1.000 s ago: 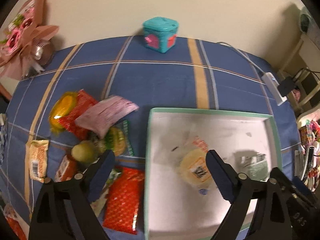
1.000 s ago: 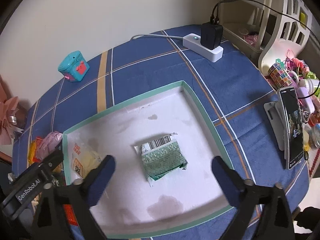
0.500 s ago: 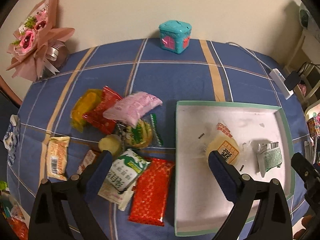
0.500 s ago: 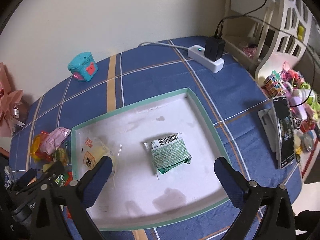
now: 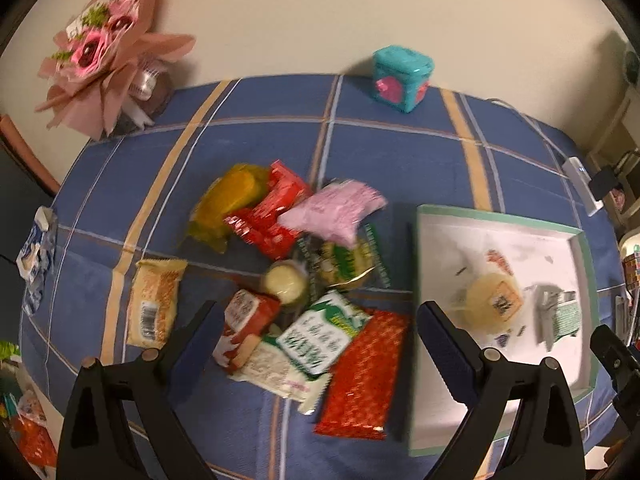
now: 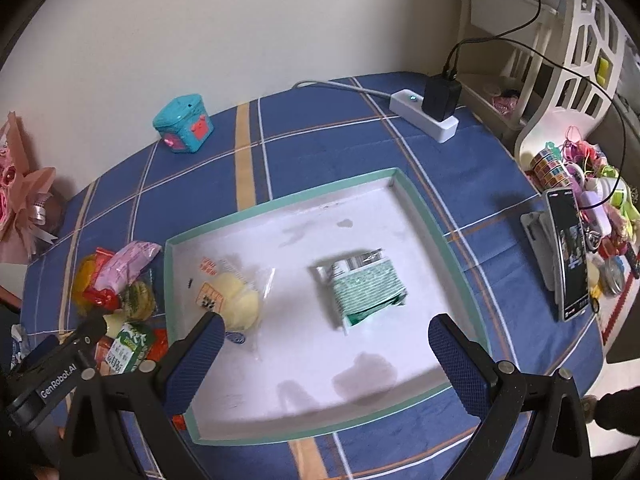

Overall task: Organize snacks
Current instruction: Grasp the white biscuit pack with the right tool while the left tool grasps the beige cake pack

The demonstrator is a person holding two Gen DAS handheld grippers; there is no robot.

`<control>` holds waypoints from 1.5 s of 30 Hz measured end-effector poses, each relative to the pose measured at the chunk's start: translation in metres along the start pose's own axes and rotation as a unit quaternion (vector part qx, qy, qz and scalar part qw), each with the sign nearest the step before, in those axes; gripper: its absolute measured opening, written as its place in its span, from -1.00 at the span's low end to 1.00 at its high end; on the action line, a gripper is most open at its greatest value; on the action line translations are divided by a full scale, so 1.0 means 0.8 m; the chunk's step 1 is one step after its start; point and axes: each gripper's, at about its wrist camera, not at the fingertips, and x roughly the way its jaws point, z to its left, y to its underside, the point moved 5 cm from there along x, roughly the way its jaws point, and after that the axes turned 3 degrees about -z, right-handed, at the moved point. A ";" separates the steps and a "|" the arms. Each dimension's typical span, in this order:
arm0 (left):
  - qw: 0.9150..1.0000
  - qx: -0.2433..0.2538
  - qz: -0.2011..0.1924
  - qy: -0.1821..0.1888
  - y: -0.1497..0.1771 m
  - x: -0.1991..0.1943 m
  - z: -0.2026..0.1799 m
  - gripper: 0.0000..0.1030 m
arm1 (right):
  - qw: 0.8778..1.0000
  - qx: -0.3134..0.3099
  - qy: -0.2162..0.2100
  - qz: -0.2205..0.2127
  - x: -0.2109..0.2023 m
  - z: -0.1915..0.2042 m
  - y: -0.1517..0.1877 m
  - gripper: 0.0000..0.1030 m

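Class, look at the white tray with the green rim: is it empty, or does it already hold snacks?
Not empty. The tray holds two snacks: a green packet near its middle and a clear-wrapped yellow bun at its left side. Most of its floor is bare.

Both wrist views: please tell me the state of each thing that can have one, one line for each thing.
left gripper: open, holds nothing, above the snack pile.
right gripper: open, holds nothing, above the tray.
tray: holds two packets.
green packet: lies flat in the tray.
yellow bun packet: lies in the tray.
pink packet: on top of the pile, outside the tray.
power strip: light on, black charger plugged in.
phone: propped up, screen on.
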 end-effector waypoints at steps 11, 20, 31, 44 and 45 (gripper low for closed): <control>0.998 -0.062 0.007 -0.013 0.002 0.002 0.100 0.88 | 0.999 -0.043 -0.016 0.026 0.014 0.083 0.022 1.00; 0.991 -0.133 -0.003 -0.022 0.004 -0.002 0.196 0.88 | 0.995 -0.071 -0.068 0.031 0.011 0.160 0.044 1.00; 0.983 -0.179 -0.011 -0.031 0.009 -0.005 0.270 0.88 | 0.988 -0.103 -0.106 0.046 0.018 0.237 0.066 1.00; 0.984 -0.175 0.034 -0.012 0.012 0.041 0.266 0.88 | 0.988 -0.111 -0.093 0.063 0.057 0.264 0.071 1.00; 0.984 -0.175 0.041 -0.010 0.013 0.048 0.264 0.88 | 0.987 -0.112 -0.090 0.066 0.062 0.265 0.073 1.00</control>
